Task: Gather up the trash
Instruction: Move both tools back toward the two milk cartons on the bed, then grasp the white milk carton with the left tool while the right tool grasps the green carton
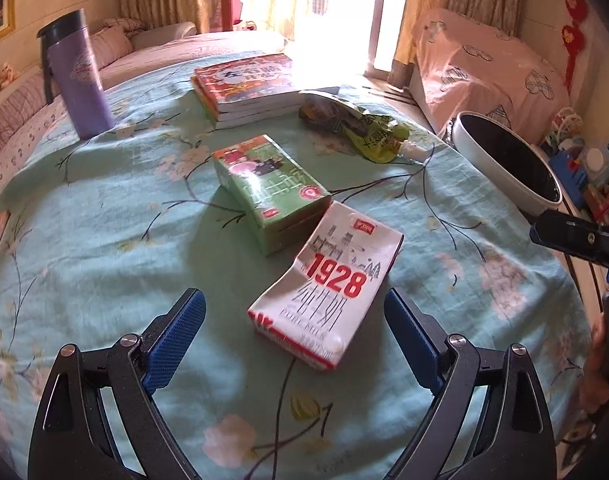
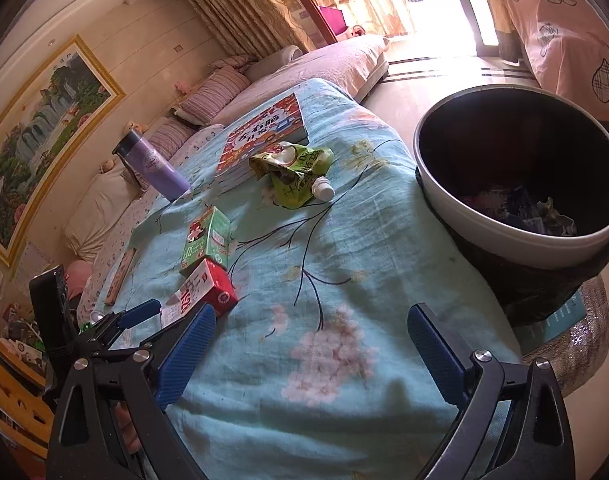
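Note:
A crushed white and red milk carton marked 1928 [image 1: 328, 284] lies on the teal flowered tablecloth [image 1: 104, 240], between and just beyond my open left gripper [image 1: 294, 332]. A green drink carton [image 1: 270, 190] lies behind it. A crumpled green spout pouch [image 1: 364, 130] lies further back. In the right wrist view my right gripper [image 2: 310, 344] is open and empty over bare cloth [image 2: 344, 264]; the milk carton [image 2: 204, 292], green carton [image 2: 208, 244] and pouch [image 2: 296, 176] lie ahead to its left. The trash bin [image 2: 516, 236] stands right of the table with rubbish inside.
A purple tumbler [image 1: 78, 76] stands at the back left. A stack of books [image 1: 248, 84] lies at the back. The bin's white rim [image 1: 488, 168] shows past the table's right edge. A sofa [image 2: 232, 84] lies behind the table, and a pink-covered piece of furniture [image 1: 484, 68] beyond its right side.

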Tool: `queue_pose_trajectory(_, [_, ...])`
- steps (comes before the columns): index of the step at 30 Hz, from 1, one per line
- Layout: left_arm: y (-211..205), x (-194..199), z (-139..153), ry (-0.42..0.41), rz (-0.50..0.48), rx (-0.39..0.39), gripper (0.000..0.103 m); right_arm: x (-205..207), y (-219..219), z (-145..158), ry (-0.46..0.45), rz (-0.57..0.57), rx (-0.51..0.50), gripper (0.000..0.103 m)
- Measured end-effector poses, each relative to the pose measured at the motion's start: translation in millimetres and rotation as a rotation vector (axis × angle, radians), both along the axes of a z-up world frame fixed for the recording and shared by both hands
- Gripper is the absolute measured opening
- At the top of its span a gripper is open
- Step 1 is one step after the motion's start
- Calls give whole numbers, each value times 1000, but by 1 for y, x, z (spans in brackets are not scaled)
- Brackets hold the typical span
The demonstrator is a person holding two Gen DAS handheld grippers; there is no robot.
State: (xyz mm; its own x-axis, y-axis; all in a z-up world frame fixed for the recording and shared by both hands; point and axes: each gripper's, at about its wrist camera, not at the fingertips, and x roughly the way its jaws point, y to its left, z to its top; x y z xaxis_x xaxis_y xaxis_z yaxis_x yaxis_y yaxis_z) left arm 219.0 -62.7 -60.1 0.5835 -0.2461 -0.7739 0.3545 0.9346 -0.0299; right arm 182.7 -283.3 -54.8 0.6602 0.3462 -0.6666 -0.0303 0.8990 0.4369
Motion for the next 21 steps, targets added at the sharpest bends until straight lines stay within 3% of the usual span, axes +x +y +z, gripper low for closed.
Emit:
queue_pose_trajectory(3, [-9, 1, -5, 3, -39, 50, 61, 6, 3, 1, -7, 1, 15, 98])
queue_pose_trajectory(6, [-7, -7, -4, -17, -27, 75, 58, 13, 10, 2, -20, 7, 5, 98])
queue_pose_trajectory(11, [29, -33, 9, -27, 47, 18, 58, 26, 35, 1, -29, 64, -15, 97])
queue_pose_trajectory(18, [96, -40, 11, -18, 294, -34, 58, 53, 99, -3, -38, 189, -84, 88])
queue_pose_trajectory(21, [107, -38, 6, -4, 344, -52, 58, 67, 123, -7, -38, 230, -119, 86])
